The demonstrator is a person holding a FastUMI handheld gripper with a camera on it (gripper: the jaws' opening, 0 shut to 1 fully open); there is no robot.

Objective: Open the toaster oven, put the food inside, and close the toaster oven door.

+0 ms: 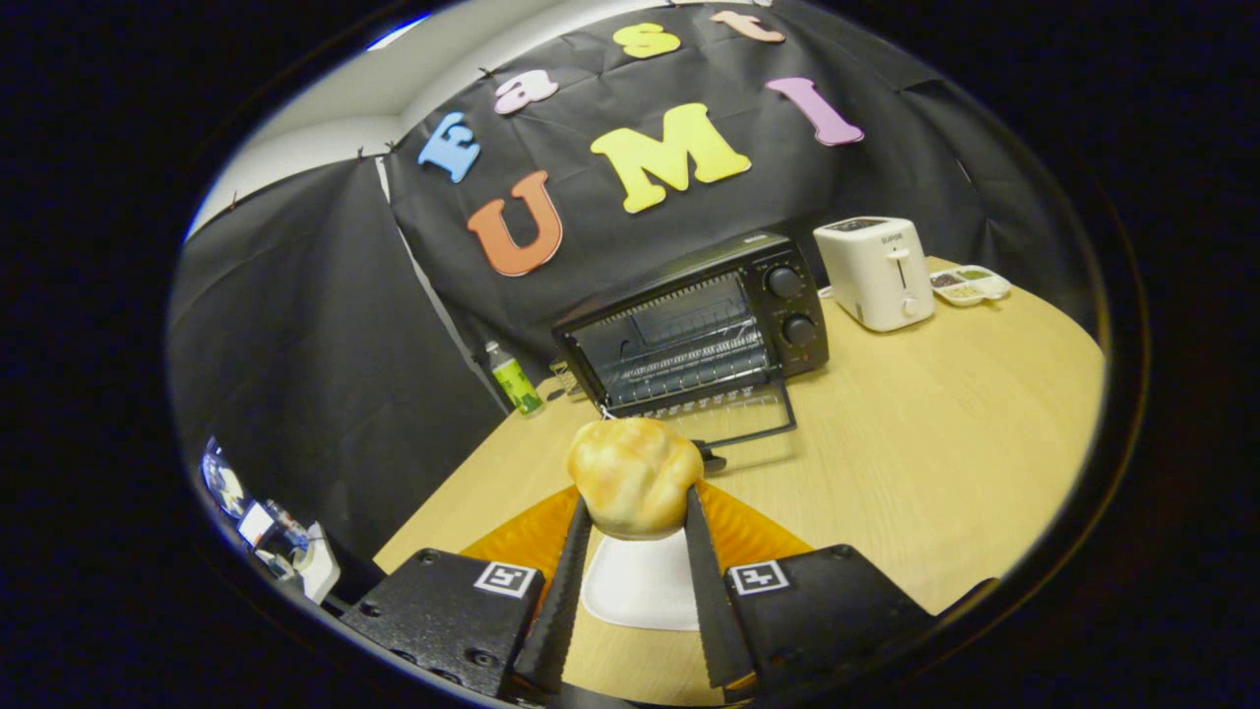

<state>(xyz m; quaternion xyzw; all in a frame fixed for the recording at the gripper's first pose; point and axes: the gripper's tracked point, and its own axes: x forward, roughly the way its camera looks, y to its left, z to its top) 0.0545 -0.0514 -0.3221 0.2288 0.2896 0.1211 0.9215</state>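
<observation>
Gripper view: the hand-held gripper is clamped on the bread roll, lifted above the tabletop — the toaster oven ahead stands open. Carrying step; next, probably, steer the roll onto the rack — level.

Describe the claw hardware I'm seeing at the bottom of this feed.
The claw has two long, narrow fingers with saw-toothed inner edges. Each runs back to a black, boxy, matte block with visible screws. Each block carries a white square tag printed with a black fiducial pattern. No cables are visible.
</observation>
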